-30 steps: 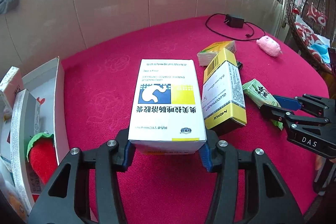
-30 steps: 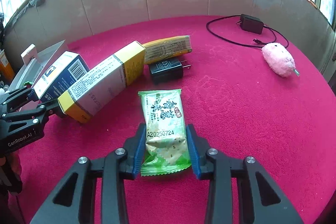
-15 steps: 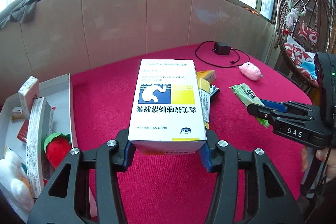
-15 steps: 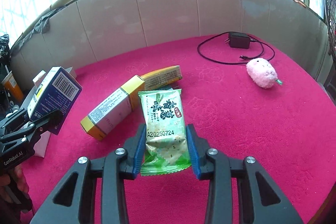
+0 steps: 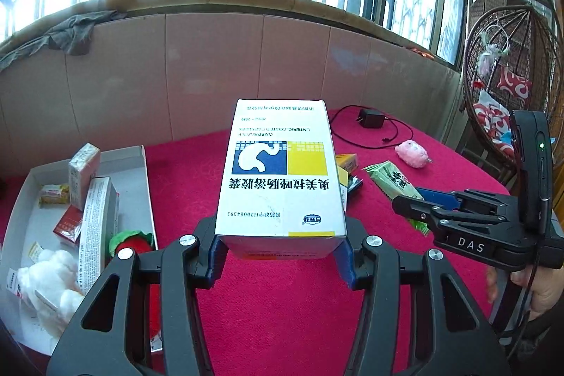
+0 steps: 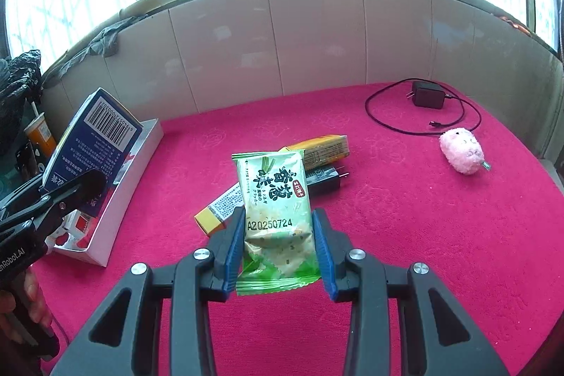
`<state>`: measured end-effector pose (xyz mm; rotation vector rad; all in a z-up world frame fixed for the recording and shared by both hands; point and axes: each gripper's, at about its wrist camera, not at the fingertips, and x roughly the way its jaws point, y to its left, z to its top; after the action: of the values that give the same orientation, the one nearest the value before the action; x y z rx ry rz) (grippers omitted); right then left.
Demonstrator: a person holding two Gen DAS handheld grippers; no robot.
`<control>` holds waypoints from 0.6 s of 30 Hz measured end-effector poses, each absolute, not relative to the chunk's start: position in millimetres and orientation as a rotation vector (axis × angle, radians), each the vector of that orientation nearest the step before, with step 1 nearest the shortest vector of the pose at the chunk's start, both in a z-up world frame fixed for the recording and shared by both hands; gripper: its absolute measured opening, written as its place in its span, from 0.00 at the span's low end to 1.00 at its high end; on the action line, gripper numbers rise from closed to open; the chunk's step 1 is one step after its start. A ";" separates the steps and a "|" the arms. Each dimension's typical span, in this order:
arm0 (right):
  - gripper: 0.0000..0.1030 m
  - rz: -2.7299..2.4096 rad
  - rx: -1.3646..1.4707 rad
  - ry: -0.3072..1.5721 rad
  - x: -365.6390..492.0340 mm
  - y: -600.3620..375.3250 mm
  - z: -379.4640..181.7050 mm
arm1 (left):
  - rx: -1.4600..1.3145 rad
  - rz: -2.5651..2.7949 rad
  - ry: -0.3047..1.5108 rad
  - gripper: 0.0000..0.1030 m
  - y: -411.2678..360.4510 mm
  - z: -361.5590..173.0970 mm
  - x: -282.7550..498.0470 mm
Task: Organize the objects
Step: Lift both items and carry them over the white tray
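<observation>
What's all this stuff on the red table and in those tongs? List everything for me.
White cardboard medicine box: one, white, blue and yellow, held in left tongs.
Green plastic snack packet: one, held in right tongs.
White open tray: one, table's left, holding small boxes and soft toys.
Yellow-ended long box: one, mid-table.
Orange flat packet: one, mid-table.
Black plug adapter: one, mid-table.
Black charger with cable: one, far right.
Pink fluffy toy: one, right.
Left tongs, right tongs: black, blue pads.

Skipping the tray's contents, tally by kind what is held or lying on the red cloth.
Cartons: 2, medicine box, yellow-ended box
Packets: 2, green snack packet, yellow packet
Chargers: 2, black plug, corded charger
Plush toys: 1, pink plush
Total: 7
</observation>
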<state>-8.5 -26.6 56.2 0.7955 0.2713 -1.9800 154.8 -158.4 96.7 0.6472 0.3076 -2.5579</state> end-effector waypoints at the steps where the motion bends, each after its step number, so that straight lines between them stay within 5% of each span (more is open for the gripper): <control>1: 0.36 -1.978 0.793 0.272 -7.0 -27.8 57.7 | 0.641 -2.552 0.300 0.49 -158.5 97.3 156.2; 18: 0.36 -1.921 0.707 0.335 31.2 -57.6 79.2 | 0.519 -2.505 0.381 0.49 -175.3 105.3 199.8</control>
<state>31.2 -57.6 79.2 0.7072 0.3355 -1.9210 199.8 -175.3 105.3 0.5189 0.3808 -2.5051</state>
